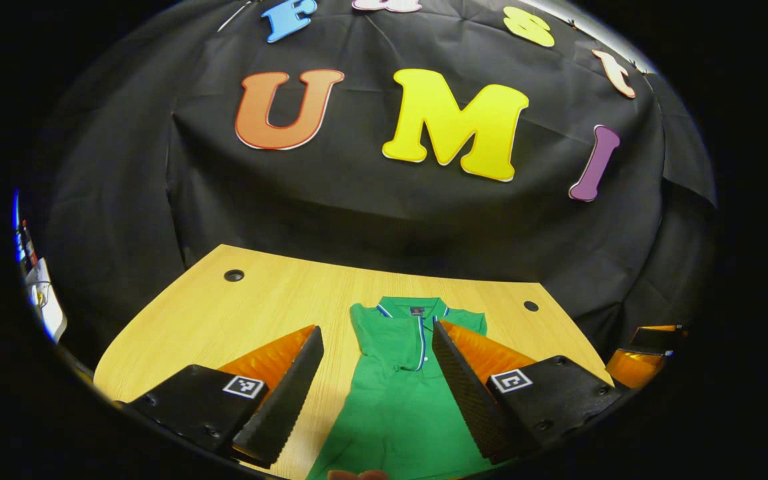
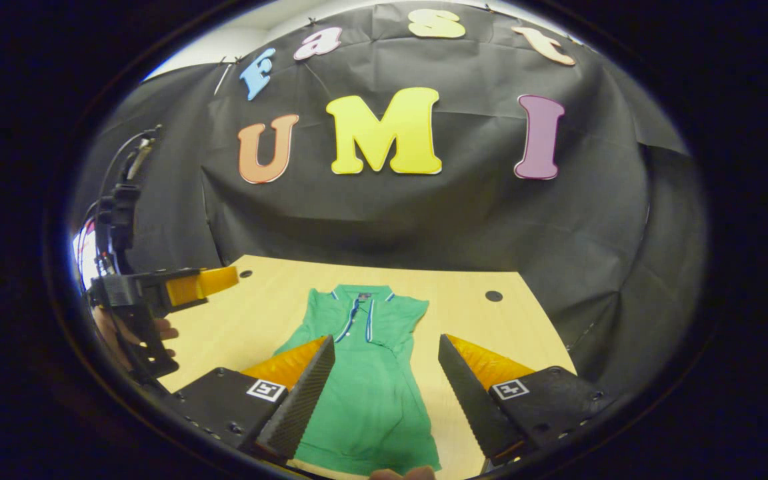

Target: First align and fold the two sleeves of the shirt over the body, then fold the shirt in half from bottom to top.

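A green polo shirt (image 1: 397,393) (image 2: 371,393) lies flat on the wooden table (image 1: 224,313) (image 2: 477,327), collar at the far end and hem toward me. It looks narrow, with both sleeves folded in over the body. My left gripper (image 1: 377,327) hovers open above the shirt's lower half, and the cloth shows between its fingers. My right gripper (image 2: 386,338) is open too, above the shirt's lower right part. The right gripper (image 1: 644,353) appears at the far right of the left gripper view. A hand (image 2: 157,330) holds the left gripper (image 2: 177,287) at the left of the right gripper view.
The table has round cable holes near its far corners (image 1: 233,275) (image 1: 531,306) (image 2: 494,295). The black booth wall stands right behind the table. A stand with cables (image 2: 121,207) rises beyond the table's left side.
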A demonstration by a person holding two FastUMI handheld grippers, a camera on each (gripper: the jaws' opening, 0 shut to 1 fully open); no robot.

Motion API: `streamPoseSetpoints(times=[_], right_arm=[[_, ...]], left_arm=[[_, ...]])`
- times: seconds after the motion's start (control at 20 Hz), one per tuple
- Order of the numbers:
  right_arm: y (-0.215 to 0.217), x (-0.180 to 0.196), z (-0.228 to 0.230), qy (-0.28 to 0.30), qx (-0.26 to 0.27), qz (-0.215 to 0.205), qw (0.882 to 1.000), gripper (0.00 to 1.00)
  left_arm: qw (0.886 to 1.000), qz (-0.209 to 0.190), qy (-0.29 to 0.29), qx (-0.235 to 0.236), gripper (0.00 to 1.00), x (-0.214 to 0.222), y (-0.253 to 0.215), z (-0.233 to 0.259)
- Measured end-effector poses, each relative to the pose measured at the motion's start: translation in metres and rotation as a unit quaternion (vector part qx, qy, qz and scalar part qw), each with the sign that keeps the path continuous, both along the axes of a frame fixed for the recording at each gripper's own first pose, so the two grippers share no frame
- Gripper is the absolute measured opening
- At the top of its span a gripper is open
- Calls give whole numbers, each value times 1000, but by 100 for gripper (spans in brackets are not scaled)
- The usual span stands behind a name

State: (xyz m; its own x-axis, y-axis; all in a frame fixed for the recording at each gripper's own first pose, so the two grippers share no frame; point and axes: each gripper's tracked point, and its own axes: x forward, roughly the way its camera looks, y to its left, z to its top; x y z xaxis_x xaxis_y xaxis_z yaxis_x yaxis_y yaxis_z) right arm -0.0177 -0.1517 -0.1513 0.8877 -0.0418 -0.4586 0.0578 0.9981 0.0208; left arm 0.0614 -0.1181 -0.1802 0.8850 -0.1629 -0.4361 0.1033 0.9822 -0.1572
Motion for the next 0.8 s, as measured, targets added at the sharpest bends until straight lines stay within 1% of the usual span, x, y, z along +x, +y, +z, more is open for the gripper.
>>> streamPoseSetpoints(times=[0.15, 0.3, 0.45, 0.6, 0.8], right_arm=[[-5, -25, -13, 12, -13, 2, 1000, 96], [-10, -49, -30, 32, -23, 2, 999, 96], [-14, -71, -58, 61, -31, 5, 998, 96], [-20, -97, -98, 105, -23, 1, 994, 97], [-37, -123, -156, 168, -17, -10, 986, 96]], left_arm=[[1000, -5, 16, 9, 100, -44, 17, -12], [999, -11, 52, 11, 100, -82, 29, -36], [996, -18, 88, 8, 100, -112, 32, -65], [989, -44, 141, 21, 100, -147, 28, -105], [975, -68, 211, 30, 100, -190, 27, -157]])
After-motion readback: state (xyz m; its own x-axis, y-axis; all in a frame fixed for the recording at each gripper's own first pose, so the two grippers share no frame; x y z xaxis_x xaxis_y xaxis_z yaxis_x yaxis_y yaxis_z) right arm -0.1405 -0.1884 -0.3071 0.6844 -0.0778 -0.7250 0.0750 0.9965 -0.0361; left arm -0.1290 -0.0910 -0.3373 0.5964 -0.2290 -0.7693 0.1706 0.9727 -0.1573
